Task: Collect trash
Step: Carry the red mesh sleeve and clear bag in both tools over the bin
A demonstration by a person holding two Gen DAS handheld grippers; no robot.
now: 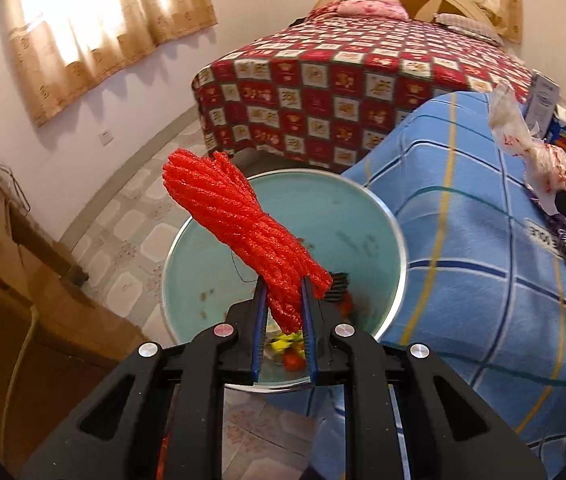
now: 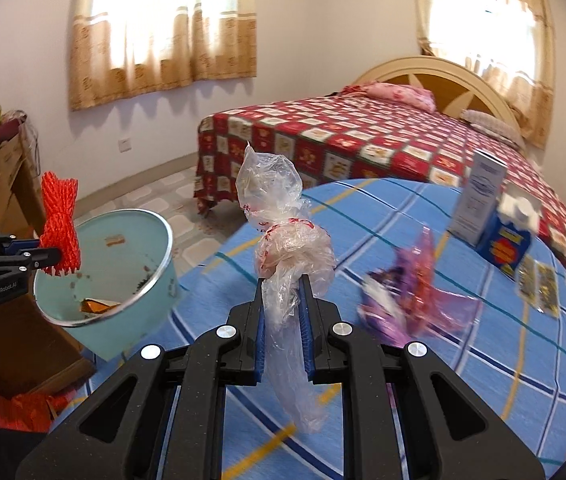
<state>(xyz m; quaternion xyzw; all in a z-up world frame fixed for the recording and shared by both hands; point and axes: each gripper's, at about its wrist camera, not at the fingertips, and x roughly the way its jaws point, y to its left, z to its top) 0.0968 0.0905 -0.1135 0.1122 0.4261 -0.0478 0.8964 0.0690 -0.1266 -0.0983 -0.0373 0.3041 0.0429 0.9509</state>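
The left hand-held gripper (image 1: 283,292) was clamped on a bundle of red foam netting (image 1: 239,224), pinched near its lower end so that most of the bundle stuck up and away beyond the fingertips. It hung directly over a pale green bin (image 1: 379,216), which already held scraps of yellow, red and orange rubbish at the bottom. The bin stood on the tiled floor just beside a bench draped in a blue checked cloth (image 1: 483,280).

The right hand-held gripper (image 2: 283,292) was closed on a crumpled clear plastic bag (image 2: 283,240) with red print; the bag's knotted upper part rose above the jaws and its tail hung down between them. It was over the bench (nearer the bin's side than the far edge).

Still lying on the cloth were a purple and pink wrapper (image 2: 407,300), blurred, a white carton (image 2: 479,196) standing upright, a blue box (image 2: 507,244) just beside it, and flat sachets (image 2: 539,284) near the edge. A bed (image 2: 363,140) with a red patterned cover stood behind.
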